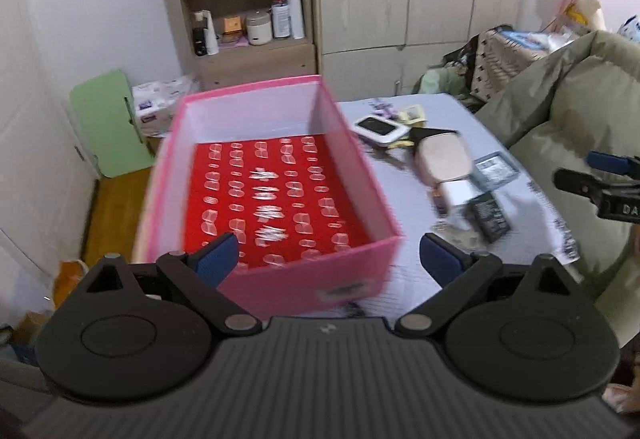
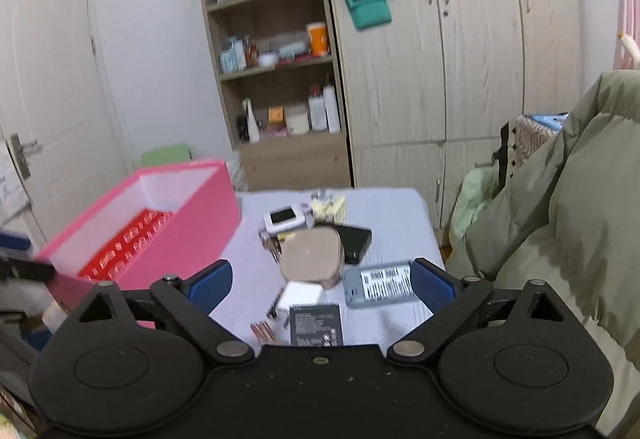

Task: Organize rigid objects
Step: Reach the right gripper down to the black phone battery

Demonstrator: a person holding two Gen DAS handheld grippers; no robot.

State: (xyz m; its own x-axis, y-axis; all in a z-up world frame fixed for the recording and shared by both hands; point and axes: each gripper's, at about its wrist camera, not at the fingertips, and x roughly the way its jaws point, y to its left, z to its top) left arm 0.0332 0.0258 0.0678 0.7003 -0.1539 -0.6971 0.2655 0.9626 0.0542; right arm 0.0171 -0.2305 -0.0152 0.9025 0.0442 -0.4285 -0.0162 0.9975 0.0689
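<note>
We have two claws in play, both with jaws spread wide and nothing between the pads. In the left wrist view the left claw (image 1: pixel 328 259) hangs over the near wall of the pink box (image 1: pixel 280 279), which fills the centre-left of the frame. The near wall lies between the blue pads, but neither pad presses on it. The box is open-topped, and a red sheet (image 1: pixel 272 195) with rows of small clear pieces covers its floor — otherwise it holds nothing, so we judge it to be the bin meant to take the loose items.

In the right wrist view the right claw (image 2: pixel 322 285) points at the clutter in the lower centre of the frame. Between its pads, but clear of them, we see:

- a tan rounded case (image 2: pixel 312 259), stacked on other items;
- a white block (image 2: pixel 300 295) just below it;
- a black card with white print (image 2: pixel 316 325) nearest the camera;
- a grey box with barcodes (image 2: pixel 380 285) just beside the right pad.

Further up the frame lie a white device with a dark screen (image 2: pixel 286 219) and a black flat case (image 2: pixel 356 239). All rest on the pale grey tabletop (image 2: pixel 392 211), to the right of the box.

The spread jaws suit an approach — we judge a first pick is being lined up, with sorting barely begun. The pile is crowded, so a neighbour could be nudged.
</note>
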